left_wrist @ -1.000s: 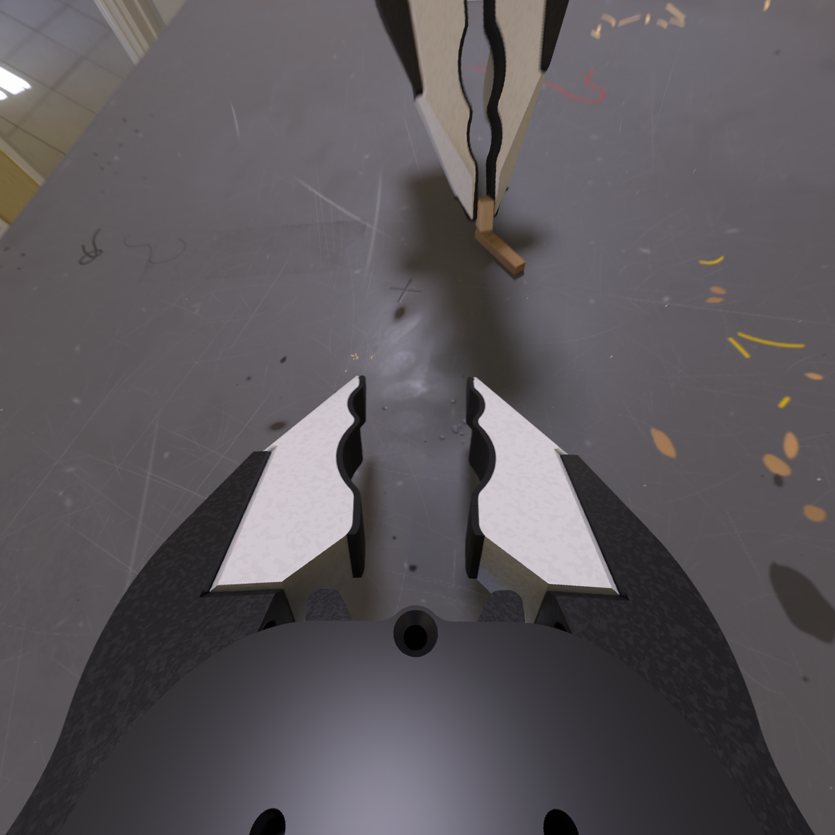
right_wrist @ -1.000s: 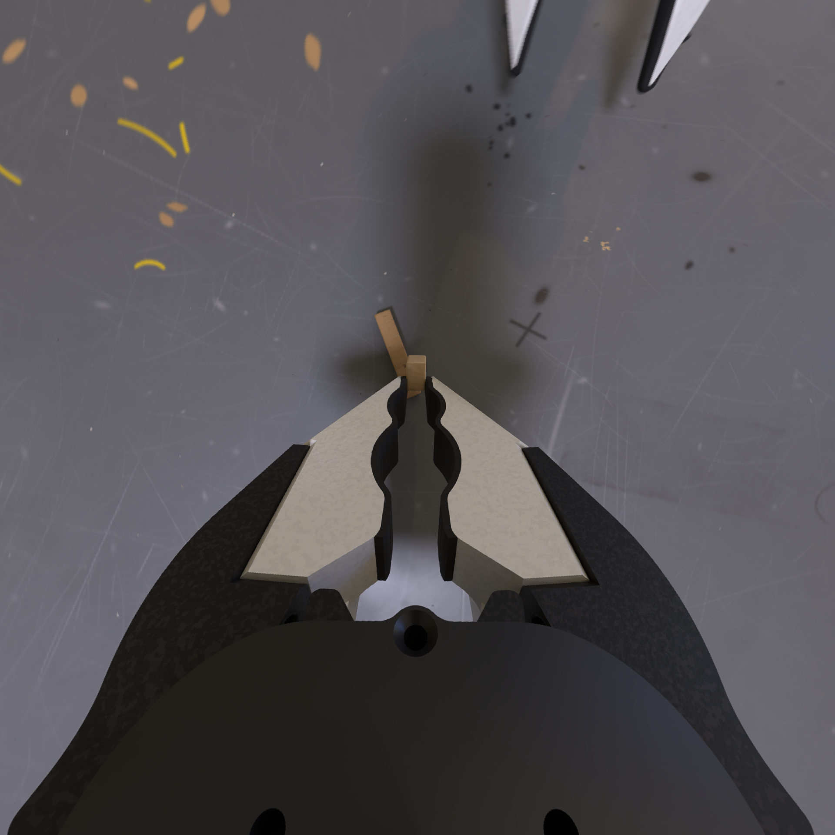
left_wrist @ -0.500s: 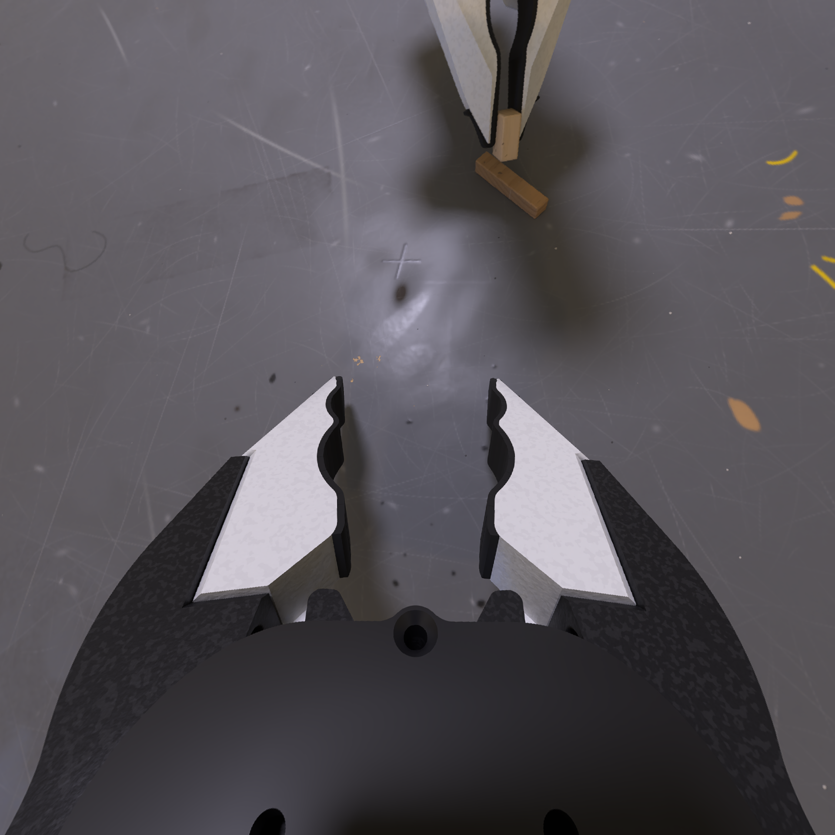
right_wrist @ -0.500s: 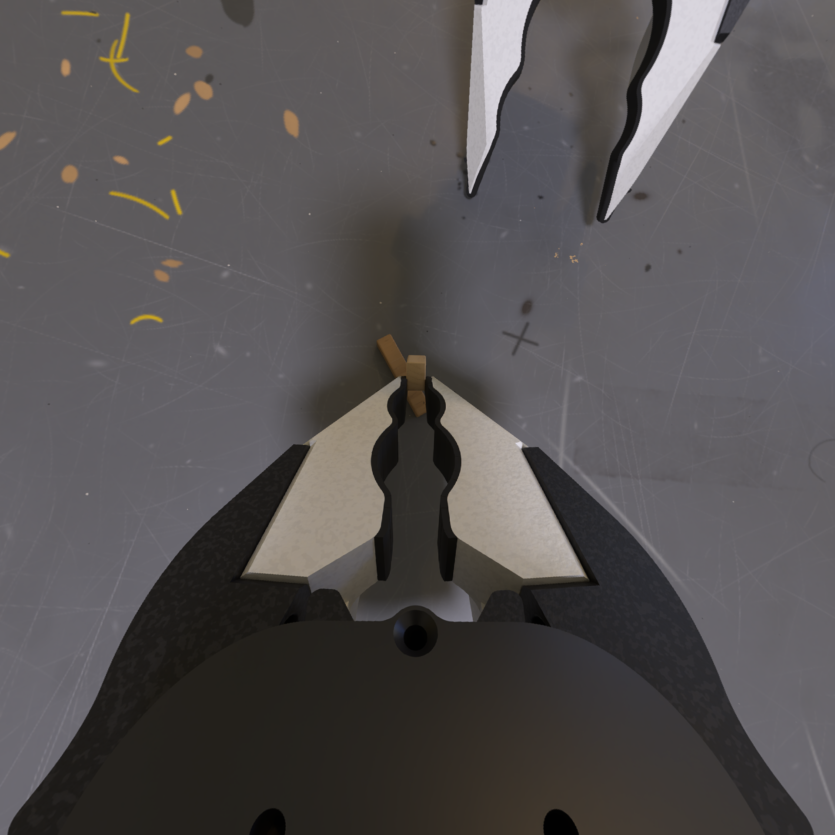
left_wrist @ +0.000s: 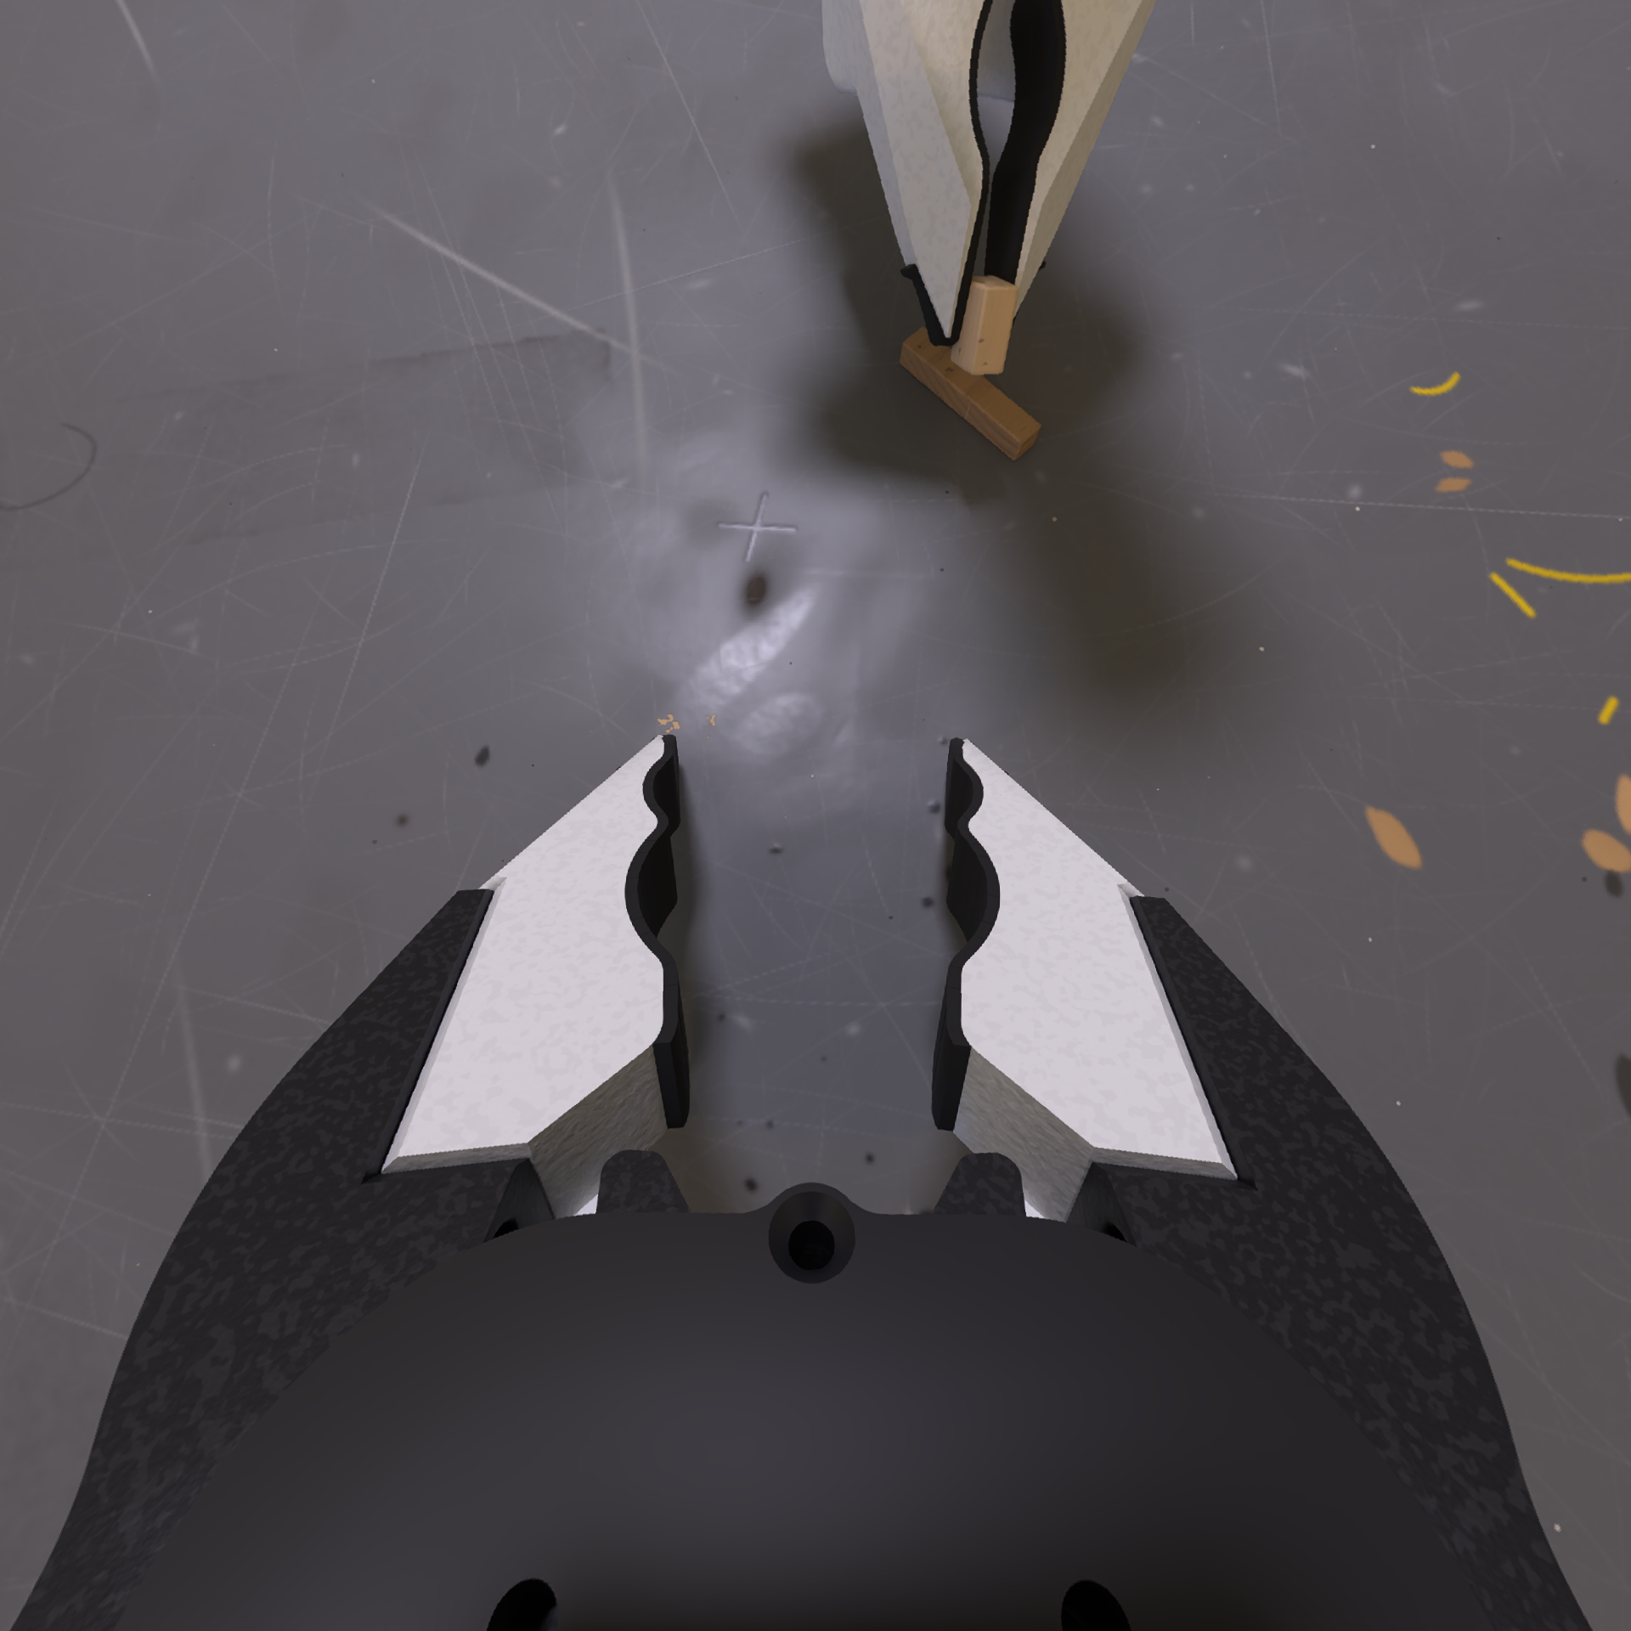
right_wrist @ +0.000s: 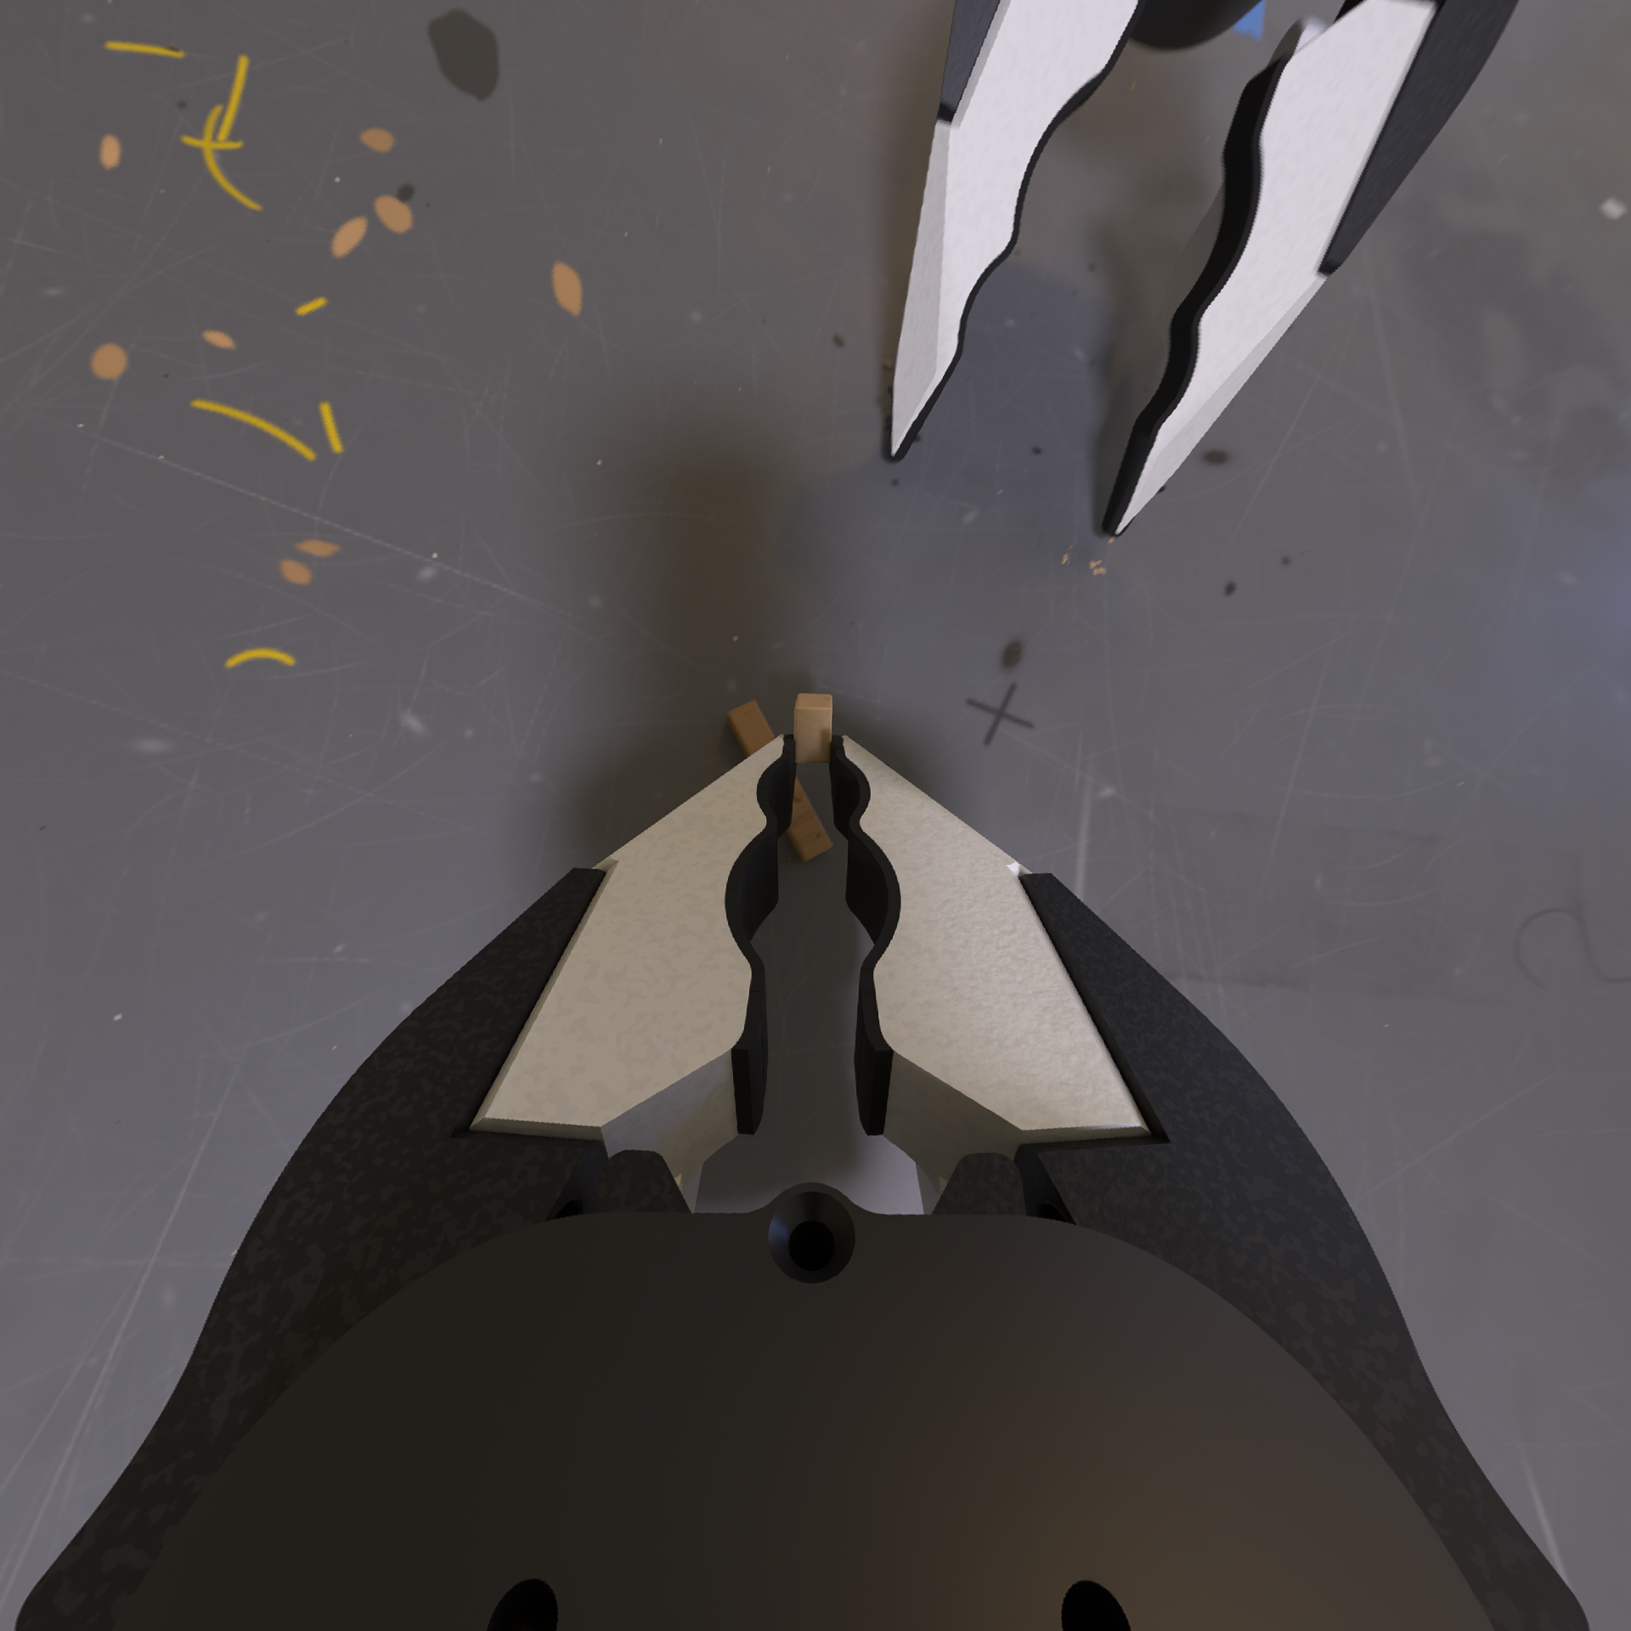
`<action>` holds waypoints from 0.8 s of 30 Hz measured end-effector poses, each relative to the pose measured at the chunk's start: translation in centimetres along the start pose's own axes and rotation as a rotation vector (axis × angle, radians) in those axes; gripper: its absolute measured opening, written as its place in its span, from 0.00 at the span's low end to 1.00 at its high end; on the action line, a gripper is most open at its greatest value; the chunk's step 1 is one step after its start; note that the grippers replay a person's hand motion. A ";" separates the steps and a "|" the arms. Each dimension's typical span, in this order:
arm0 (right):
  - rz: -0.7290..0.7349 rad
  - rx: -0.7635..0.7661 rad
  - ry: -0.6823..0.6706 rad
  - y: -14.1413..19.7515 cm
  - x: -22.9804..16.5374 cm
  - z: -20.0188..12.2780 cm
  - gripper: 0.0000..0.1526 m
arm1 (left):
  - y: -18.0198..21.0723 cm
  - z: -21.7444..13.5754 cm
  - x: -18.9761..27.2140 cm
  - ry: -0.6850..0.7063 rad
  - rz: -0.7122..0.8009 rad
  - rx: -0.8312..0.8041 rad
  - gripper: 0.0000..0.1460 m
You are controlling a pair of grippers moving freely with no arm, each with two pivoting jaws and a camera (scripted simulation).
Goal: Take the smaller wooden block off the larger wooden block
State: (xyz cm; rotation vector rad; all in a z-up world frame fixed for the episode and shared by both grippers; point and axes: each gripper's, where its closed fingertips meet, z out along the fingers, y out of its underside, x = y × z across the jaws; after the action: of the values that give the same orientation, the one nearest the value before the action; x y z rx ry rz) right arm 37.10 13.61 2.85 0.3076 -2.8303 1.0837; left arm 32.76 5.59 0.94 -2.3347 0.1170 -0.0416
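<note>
Your right hand-held gripper (right_wrist: 813,746) is clamped on the small block (right_wrist: 812,725), pinching it at the very tips so the pale piece stands upright between them. The large block (left_wrist: 971,394), darker and longer, lies flat on the grey worktop (left_wrist: 353,529) directly beneath. From the left wrist view the small block (left_wrist: 981,328) looks as if its lower end is touching or only just clear of the large one, though the angle makes that hard to settle. You are in the lifting step: the grasp is made, the separation is not clearly finished.

Your left hand-held gripper (left_wrist: 810,750) hangs with its fingers spread apart and nothing between them, well short of the blocks.

Next, raise the right hand-held gripper straight up until you see worktop between the two pieces, then carry the small block sideways and set it down apart. Keep the squeeze steady, since a tip grip gives little margin.
</note>
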 end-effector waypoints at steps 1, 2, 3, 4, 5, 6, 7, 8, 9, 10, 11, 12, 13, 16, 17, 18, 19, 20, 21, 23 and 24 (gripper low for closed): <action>-0.012 0.011 0.016 -0.2 0.2 0.0 0.05 | 0.0 0.0 0.0 -0.002 -0.002 0.000 0.42; -0.025 0.023 0.033 -0.5 0.4 0.0 0.05 | -0.1 0.0 0.0 0.000 -0.005 0.000 0.42; -0.040 0.037 0.054 -0.9 0.6 0.0 0.05 | -0.2 0.0 0.2 0.012 -0.015 0.002 0.42; -0.058 0.052 0.078 -1.2 0.8 -0.1 0.05 | -0.5 0.1 0.5 0.043 -0.036 0.013 0.42; -0.078 0.065 0.104 -1.6 1.1 -0.2 0.05 | -0.9 0.1 1.0 0.094 -0.064 0.033 0.42; -0.100 0.077 0.131 -2.0 1.3 -0.3 0.05 | -1.5 0.0 1.5 0.155 -0.093 0.063 0.41; -0.123 0.088 0.156 -2.4 1.5 -0.4 0.05 | -2.1 0.0 2.0 0.217 -0.122 0.098 0.41; -0.146 0.096 0.178 -2.7 1.7 -0.5 0.05 | -2.7 -0.1 2.4 0.276 -0.151 0.134 0.41; -0.171 0.103 0.199 -3.0 1.8 -0.6 0.05 | -3.2 -0.2 2.7 0.334 -0.180 0.170 0.41; -0.195 0.109 0.218 -3.3 1.8 -0.7 0.05 | -3.7 -0.3 2.9 0.386 -0.206 0.203 0.41; -0.215 0.115 0.234 -3.6 1.9 -0.8 0.05 | -4.0 -0.4 3.0 0.434 -0.225 0.231 0.41; -0.231 0.123 0.245 -3.8 1.9 -0.9 0.05 | -4.3 -0.5 3.2 0.480 -0.242 0.250 0.41; -0.244 0.131 0.252 -4.1 1.8 -1.0 0.05 | -4.5 -0.7 3.4 0.520 -0.255 0.260 0.41; -0.276 0.150 0.264 -4.7 1.8 -1.3 0.05 | -4.8 -0.9 3.8 0.589 -0.246 0.271 0.41; -0.288 0.152 0.268 -4.9 1.8 -1.3 0.05 | -4.9 -0.9 4.0 0.606 -0.239 0.270 0.41; -0.300 0.153 0.271 -5.1 1.8 -1.4 0.05 | -5.0 -1.0 4.2 0.624 -0.234 0.270 0.41; -0.312 0.153 0.271 -5.3 1.8 -1.4 0.05 | -5.1 -1.0 4.4 0.640 -0.232 0.273 0.41; -0.324 0.151 0.268 -5.4 1.7 -1.3 0.05 | -5.2 -1.0 4.6 0.656 -0.230 0.275 0.41; -0.336 0.148 0.262 -5.5 1.7 -1.2 0.05 | -5.2 -1.0 4.8 0.670 -0.226 0.277 0.41; -0.366 0.132 0.250 -5.6 1.5 -0.9 0.05 | -5.3 -1.1 5.0 0.687 -0.221 0.274 0.41; -0.383 0.119 0.246 -5.6 1.4 -0.8 0.05 | -5.3 -1.1 5.1 0.692 -0.218 0.273 0.41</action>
State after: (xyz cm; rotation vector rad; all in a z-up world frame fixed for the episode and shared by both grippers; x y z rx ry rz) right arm 36.97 9.83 7.29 0.6466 -2.3679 1.1157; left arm 38.10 7.97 5.47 -1.9590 0.1836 -0.9146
